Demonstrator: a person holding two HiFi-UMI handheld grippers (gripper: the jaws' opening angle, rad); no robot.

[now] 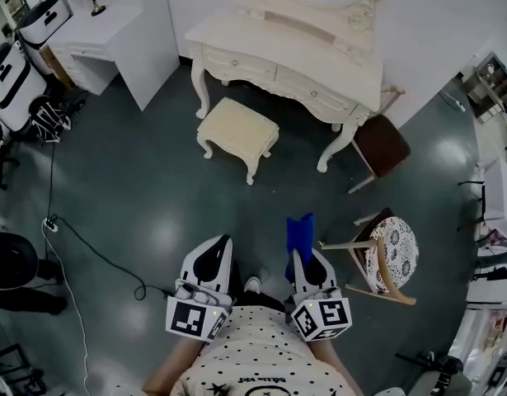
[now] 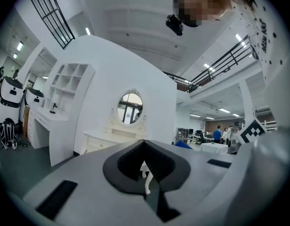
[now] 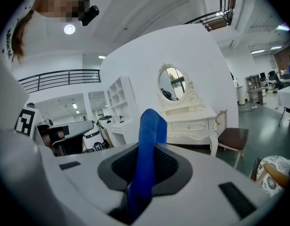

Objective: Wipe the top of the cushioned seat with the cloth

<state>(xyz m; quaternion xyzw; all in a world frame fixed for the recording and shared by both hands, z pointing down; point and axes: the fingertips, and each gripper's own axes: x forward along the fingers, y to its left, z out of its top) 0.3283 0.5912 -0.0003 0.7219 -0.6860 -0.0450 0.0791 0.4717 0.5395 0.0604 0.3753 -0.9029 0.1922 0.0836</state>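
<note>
The cream cushioned seat is a small stool standing on the dark floor in front of the white dressing table, well ahead of both grippers. My right gripper is shut on a blue cloth, which sticks up out of its jaws. In the right gripper view the blue cloth runs up between the closed jaws, with the dressing table far behind. My left gripper is shut with nothing in it; its view shows the oval mirror in the distance.
A brown-seated chair stands right of the dressing table. A patterned round chair is close on my right. A white desk and white machines are at the back left. A black cable lies on the floor.
</note>
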